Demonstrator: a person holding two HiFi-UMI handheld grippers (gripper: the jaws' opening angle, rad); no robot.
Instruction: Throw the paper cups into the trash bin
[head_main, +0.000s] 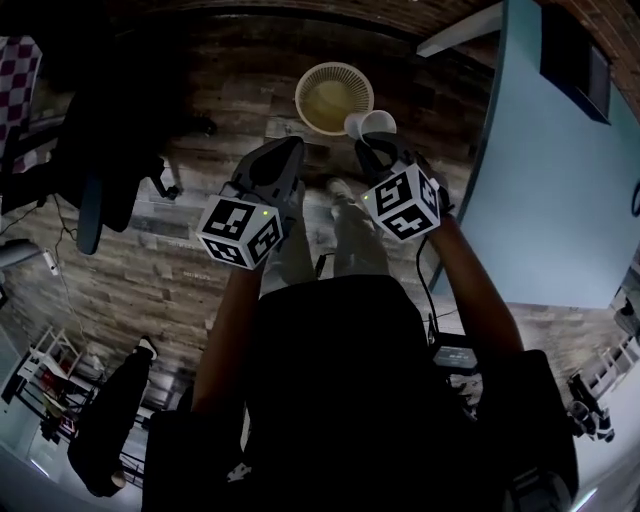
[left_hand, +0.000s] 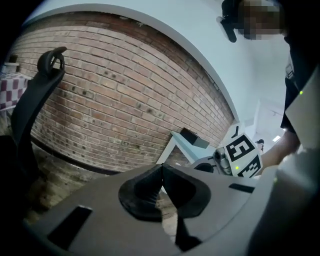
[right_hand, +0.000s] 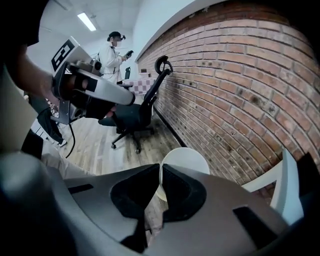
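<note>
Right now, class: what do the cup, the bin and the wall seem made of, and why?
Cup: probably paper, matte white, thin-walled. Bin: likely plastic, cream, latticed sides. Wall: brick, rough reddish courses with pale mortar lines.

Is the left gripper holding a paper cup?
No, the left gripper is shut on nothing; the right gripper pinches the paper cup.

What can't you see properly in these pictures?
- Head view: what lies inside the trash bin; too small and dim.
- Right gripper view: the paper cup's near part; the right gripper's jaws cover it.
- Both gripper views: the trash bin does not show.
</note>
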